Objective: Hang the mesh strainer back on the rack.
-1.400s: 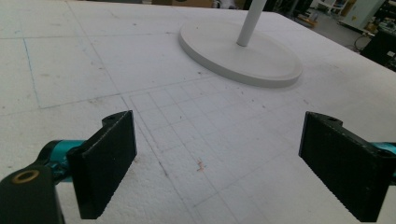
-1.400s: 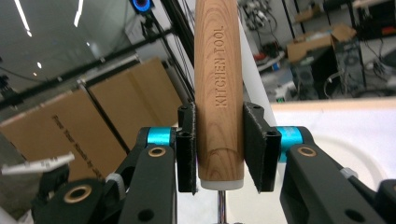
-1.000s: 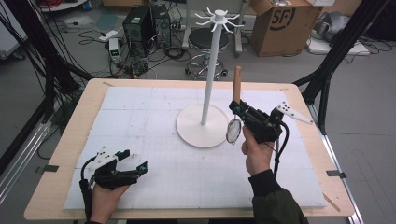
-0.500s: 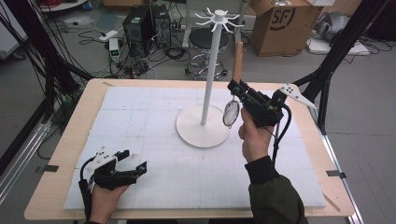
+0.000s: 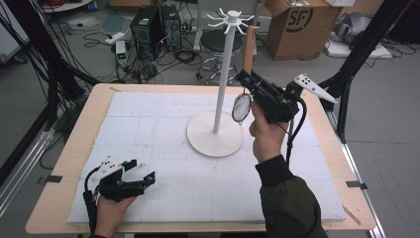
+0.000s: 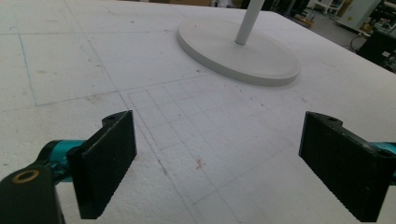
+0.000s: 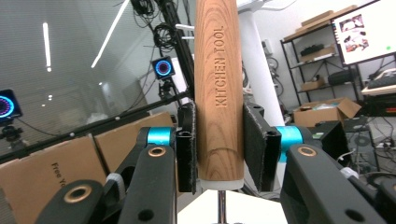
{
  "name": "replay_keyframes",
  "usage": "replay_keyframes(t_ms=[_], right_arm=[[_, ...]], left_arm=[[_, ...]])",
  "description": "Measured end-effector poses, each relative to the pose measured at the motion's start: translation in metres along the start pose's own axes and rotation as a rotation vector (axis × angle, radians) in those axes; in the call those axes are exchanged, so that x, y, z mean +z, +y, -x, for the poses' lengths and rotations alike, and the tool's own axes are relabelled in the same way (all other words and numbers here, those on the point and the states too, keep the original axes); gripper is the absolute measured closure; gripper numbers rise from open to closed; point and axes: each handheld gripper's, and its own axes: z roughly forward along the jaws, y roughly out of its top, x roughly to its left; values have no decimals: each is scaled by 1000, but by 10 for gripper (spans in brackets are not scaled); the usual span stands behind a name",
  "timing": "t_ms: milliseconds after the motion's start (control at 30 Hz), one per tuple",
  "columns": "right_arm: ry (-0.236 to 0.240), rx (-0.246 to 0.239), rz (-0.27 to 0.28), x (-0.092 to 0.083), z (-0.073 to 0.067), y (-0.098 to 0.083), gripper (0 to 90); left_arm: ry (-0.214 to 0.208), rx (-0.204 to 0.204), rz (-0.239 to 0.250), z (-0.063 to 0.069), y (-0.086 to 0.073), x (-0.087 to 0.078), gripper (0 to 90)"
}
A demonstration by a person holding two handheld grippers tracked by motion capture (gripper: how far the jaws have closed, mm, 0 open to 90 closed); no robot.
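Observation:
My right gripper (image 5: pixel 246 79) is shut on a kitchen tool held upright beside the white hook stand (image 5: pixel 223 74). Its wooden handle (image 5: pixel 248 47) points up, close to the hooks (image 5: pixel 230 19) at the stand's top, and its round mesh head (image 5: pixel 241 108) hangs below the jaws. In the right gripper view the pads clamp the handle (image 7: pixel 218 88), marked KITCHEN TOOL, with the stand's pole (image 7: pixel 259 60) just behind it. My left gripper (image 5: pixel 141 176) rests open on the white mat at the near left, nothing between its jaws (image 6: pixel 219 158).
The stand's round base (image 5: pixel 215 134) sits mid-table on the white foam mat (image 5: pixel 148 124); it also lies ahead of the left gripper (image 6: pixel 233 51). Beyond the far table edge are a stool (image 5: pixel 218 42), cardboard boxes (image 5: pixel 297 25) and cables on the floor.
My right hand has lifted the tool higher, bringing the handle's end up near the stand's hooks. The left gripper has stayed put.

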Motion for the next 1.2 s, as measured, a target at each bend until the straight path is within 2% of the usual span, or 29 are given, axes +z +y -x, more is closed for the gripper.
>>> replay_keyframes(t_ms=[67,400,633,767,967,1200], right_arm=[[-1,0,-14,1,0,0,686],[-44,-7,-17,5,2,0,686],[-36,1,-29,11,5,2,685],[-55,-15,-38,15,5,0,685],[-55,-13,-58,17,6,-3,684],[-79,-14,-63,18,7,-4,682]], left_arm=[[-3,-4,2,0,0,0,117],[0,-7,5,0,0,0,117],[0,-7,4,-1,0,-1,117],[1,-16,8,-1,0,-1,117],[-4,-11,8,-1,0,-1,117],[-5,-10,6,0,1,-1,117]])
